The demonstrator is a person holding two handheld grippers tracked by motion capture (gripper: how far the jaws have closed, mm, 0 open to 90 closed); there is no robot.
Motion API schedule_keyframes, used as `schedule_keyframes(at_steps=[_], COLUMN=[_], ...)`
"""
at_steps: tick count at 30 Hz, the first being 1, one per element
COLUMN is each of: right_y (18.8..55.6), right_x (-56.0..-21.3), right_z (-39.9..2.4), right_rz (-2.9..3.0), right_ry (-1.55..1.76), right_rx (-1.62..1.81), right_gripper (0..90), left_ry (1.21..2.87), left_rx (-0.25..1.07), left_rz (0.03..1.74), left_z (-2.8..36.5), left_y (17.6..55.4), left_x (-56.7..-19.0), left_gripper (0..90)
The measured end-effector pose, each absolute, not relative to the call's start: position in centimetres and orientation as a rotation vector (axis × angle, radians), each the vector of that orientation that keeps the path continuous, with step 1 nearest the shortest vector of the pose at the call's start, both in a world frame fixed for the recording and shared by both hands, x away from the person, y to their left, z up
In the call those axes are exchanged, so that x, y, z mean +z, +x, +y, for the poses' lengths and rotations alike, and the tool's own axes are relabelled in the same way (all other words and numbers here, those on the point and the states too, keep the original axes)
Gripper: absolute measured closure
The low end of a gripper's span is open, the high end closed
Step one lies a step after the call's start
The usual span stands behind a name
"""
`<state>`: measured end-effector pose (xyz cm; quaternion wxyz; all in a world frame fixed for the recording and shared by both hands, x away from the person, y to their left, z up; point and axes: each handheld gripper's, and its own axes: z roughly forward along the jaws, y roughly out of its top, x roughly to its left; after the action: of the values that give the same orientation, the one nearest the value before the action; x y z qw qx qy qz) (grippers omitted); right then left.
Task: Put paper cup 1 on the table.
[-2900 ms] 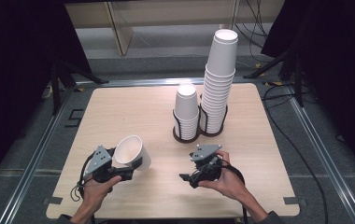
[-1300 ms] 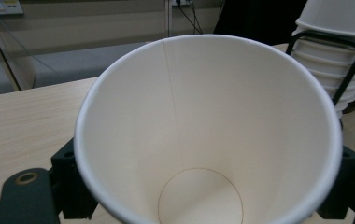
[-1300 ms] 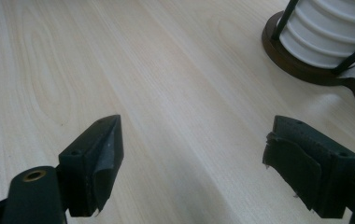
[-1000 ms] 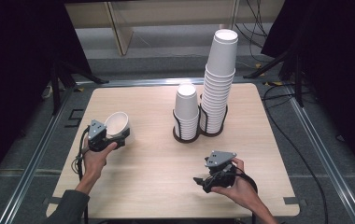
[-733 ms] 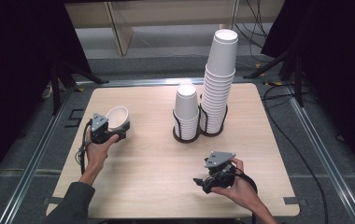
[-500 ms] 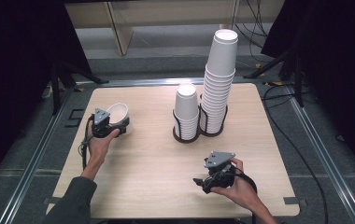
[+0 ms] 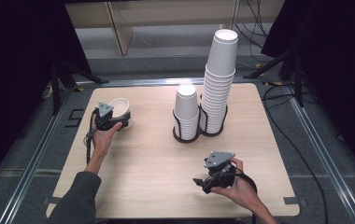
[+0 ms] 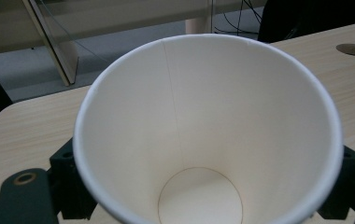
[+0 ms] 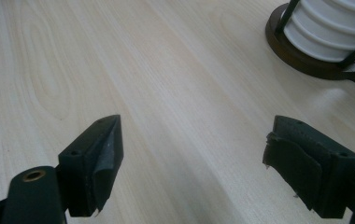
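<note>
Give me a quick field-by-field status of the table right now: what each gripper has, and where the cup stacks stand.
left gripper: fingers closed on a white paper cup, mouth up, at the table's left side
cup interior: empty
right gripper: fingers open, nothing between them, low over the table near the front edge
short cup stack: upside down in a dark wire holder, mid-table
tall cup stack: upside down, in the adjoining holder ring to its right
</note>
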<state>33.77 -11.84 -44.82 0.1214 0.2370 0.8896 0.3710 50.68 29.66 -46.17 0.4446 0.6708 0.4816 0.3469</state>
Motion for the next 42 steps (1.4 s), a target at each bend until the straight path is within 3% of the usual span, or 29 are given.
schedule_keyframes(at_steps=[10,31,42], right_y=[33.7,33.6,33.7], right_x=[-44.8,-44.8,-44.6], right_z=[-11.9,-11.8,-12.0], right_rz=[2.594,2.606,2.589], right_ry=[0.687,0.698,0.694], right_rx=[1.084,1.081,1.104], right_gripper=[18.9,19.1,19.2], left_ry=[1.665,1.708,1.736], left_rx=[0.874,0.861,0.772], left_rz=[1.215,1.21,1.231], left_z=[30.1,30.9,30.5], left_y=[51.1,49.8,47.4], left_x=[-47.0,-48.2,-48.1], left_gripper=[11.9,14.3,14.4])
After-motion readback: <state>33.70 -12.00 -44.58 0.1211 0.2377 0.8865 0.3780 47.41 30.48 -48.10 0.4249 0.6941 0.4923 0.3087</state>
